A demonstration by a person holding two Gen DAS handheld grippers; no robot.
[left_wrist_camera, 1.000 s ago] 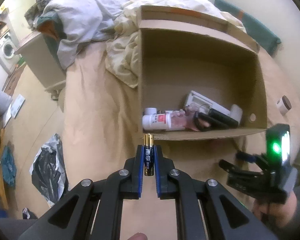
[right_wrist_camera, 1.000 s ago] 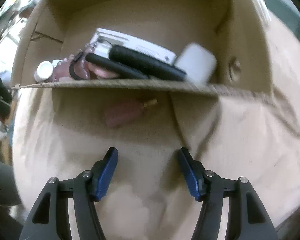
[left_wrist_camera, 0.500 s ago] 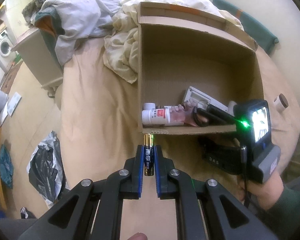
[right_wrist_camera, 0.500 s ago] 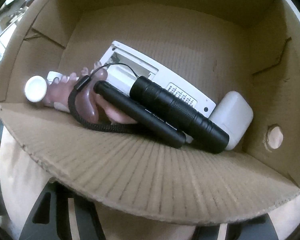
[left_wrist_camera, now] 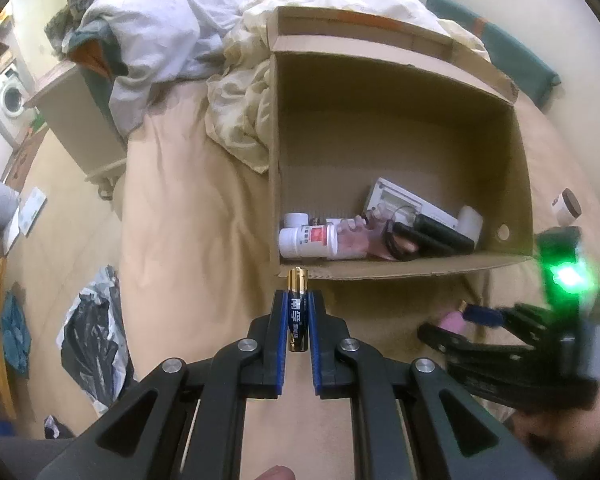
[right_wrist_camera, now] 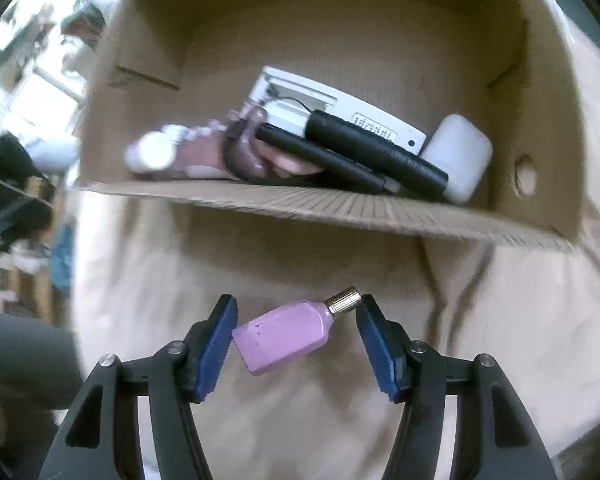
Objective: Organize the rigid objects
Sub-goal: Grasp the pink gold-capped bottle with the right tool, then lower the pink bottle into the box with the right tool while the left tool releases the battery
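My left gripper (left_wrist_camera: 297,300) is shut on a dark blue and gold battery (left_wrist_camera: 297,304), held upright just in front of the near wall of an open cardboard box (left_wrist_camera: 400,270). The box (right_wrist_camera: 340,208) holds a white pill bottle (left_wrist_camera: 306,240), a white device (right_wrist_camera: 340,108), a black flashlight (right_wrist_camera: 376,156) and a white case (right_wrist_camera: 458,156). My right gripper (right_wrist_camera: 296,320) is open around a pink bottle with a gold cap (right_wrist_camera: 288,332) lying on the beige sheet before the box. The right gripper also shows in the left wrist view (left_wrist_camera: 480,316).
Crumpled bedding (left_wrist_camera: 204,40) lies beyond the box on the left. A small white jar with a dark lid (left_wrist_camera: 566,204) sits on the bed right of the box. A black and white bag (left_wrist_camera: 92,332) lies on the floor at left.
My right gripper has pulled back from over the box and come down around the pink bottle on the sheet. My left gripper still holds the battery in about the same place.
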